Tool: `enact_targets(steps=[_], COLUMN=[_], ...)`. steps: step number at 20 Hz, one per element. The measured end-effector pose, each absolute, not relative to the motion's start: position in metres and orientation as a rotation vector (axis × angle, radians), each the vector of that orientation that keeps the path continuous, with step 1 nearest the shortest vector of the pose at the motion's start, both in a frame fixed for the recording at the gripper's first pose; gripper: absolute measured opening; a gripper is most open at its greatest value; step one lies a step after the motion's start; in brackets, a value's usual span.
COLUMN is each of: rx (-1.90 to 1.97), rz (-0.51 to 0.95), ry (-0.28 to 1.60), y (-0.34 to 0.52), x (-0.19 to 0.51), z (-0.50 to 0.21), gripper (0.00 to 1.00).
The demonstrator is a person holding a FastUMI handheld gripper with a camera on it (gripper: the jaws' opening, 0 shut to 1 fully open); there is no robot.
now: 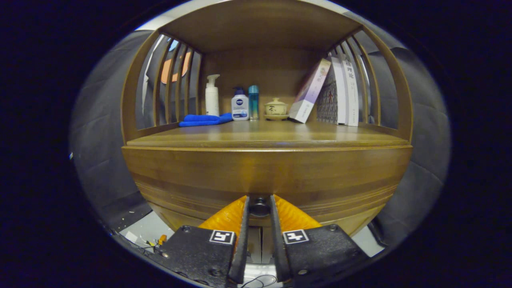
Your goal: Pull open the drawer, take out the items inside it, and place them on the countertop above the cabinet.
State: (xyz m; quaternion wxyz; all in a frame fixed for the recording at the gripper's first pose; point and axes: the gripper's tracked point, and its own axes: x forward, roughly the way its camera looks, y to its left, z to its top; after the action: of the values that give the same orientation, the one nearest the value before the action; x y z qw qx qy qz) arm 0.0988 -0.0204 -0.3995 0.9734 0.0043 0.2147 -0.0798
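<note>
Gripper view: your tool [260,208] is closed down narrowly on the drawer knob [260,207], one finger pressing each side of it, at the middle of the drawer front [264,180]. The drawer sits flush in the wooden cabinet [136,168], not yet drawn out.

Risk, in my judgement: the knob is small and round, and the hold covers little of it. Pull at an angle or jerk, and the fingers may slide off; pull straight and steady. A hard tug could also rock the cabinet and topple the leaning books [310,96].

Contents: the drawer's interior is hidden, so I cannot tell what it holds. The tabletop [264,136] above already carries, along the back, a pump bottle [212,96], a lotion bottle [240,106], a slim teal bottle [253,102], a lidded tea bowl [276,109] and a folded blue cloth [204,120]. The front strip is bare for placing items.
</note>
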Motion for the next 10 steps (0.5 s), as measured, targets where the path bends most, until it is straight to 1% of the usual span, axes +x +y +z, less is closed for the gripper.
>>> enact_targets(steps=[1, 5, 7, 10], rx=[0.029, 0.035, 0.026, -0.012], rz=[-0.165, -0.175, -0.171, -0.176], ry=[0.436, 0.453, 0.451, 0.448], y=[-0.02, -0.02, -0.02, -0.017], x=[0.099, 0.097, 0.095, 0.068], z=[-0.4, -0.4, -0.4, -0.398], gripper=[0.28, 0.23, 0.23, 0.22])
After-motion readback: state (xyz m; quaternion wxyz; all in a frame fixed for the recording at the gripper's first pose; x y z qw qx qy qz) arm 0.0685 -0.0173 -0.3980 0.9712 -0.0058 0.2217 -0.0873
